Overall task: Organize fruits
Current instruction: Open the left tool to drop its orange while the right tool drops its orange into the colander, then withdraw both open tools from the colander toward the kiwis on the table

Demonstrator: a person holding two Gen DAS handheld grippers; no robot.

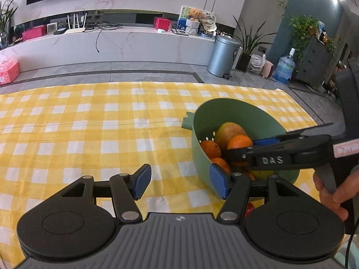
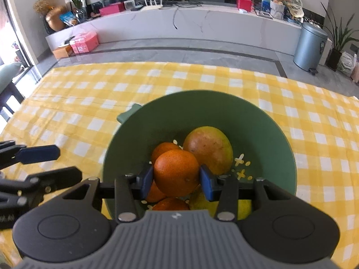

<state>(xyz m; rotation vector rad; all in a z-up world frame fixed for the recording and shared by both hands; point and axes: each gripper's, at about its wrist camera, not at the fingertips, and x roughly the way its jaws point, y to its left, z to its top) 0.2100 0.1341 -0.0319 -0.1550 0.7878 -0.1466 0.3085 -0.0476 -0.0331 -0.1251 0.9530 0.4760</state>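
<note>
1. The right gripper [image 2: 176, 180] has its blue pads [image 2: 147, 182] clamped on an orange [image 2: 176, 172] inside the green bowl [image 2: 157, 121].
2. A mango [image 2: 208, 149] and more oranges lie beside it.
3. The left gripper [image 1: 180, 182] stands apart, empty, at the bowl's rim.
4. The bowl sits towards the right edge of the yellow checked tablecloth [image 1: 89, 123].

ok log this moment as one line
right gripper: shut on orange inside green bowl | left gripper: open, empty, beside bowl | mango and other oranges in bowl
</note>
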